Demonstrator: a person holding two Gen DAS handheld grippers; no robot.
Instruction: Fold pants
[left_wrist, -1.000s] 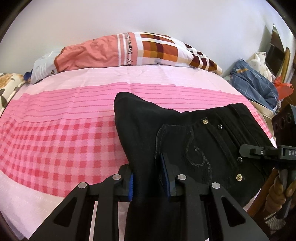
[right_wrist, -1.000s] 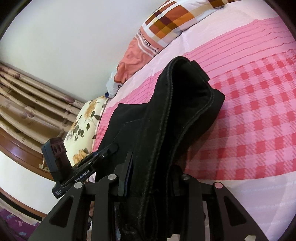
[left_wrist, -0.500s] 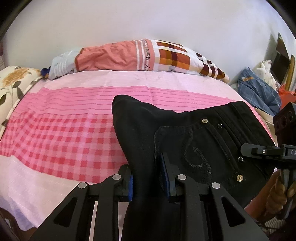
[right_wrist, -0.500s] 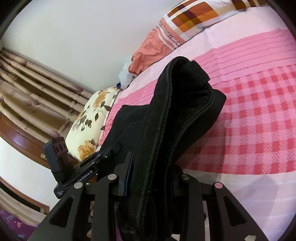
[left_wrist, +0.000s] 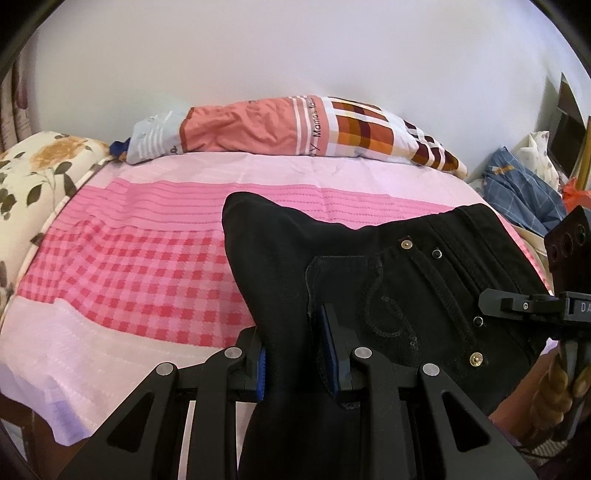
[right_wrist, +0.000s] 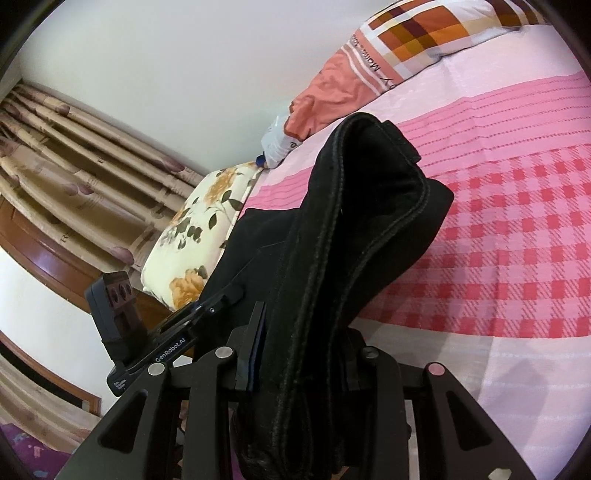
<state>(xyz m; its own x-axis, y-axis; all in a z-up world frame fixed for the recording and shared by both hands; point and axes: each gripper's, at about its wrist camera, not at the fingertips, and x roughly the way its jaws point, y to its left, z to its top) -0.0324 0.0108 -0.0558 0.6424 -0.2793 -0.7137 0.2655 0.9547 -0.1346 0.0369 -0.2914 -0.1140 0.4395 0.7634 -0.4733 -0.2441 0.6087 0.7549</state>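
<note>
Black pants (left_wrist: 388, 280) with studs and a stitched back pocket hang between my two grippers above the near edge of a pink checked bed (left_wrist: 140, 266). My left gripper (left_wrist: 293, 354) is shut on a fold of the pants at the seat side. My right gripper (right_wrist: 303, 354) is shut on the thick folded waistband (right_wrist: 362, 206), which stands up in front of its camera. The right gripper's body shows in the left wrist view (left_wrist: 546, 306), and the left gripper's body shows in the right wrist view (right_wrist: 162, 332). The lower legs are hidden.
A patchwork pillow (left_wrist: 306, 129) lies along the wall at the bed's far side. A floral pillow (left_wrist: 33, 177) sits at the left edge. Blue checked clothes (left_wrist: 524, 192) are piled at the right. Curtains (right_wrist: 74, 155) hang by the floral pillow.
Both grippers have pulled back from the bed with the pants, so more of the bed and the floral pillow shows. The grips have not changed.
</note>
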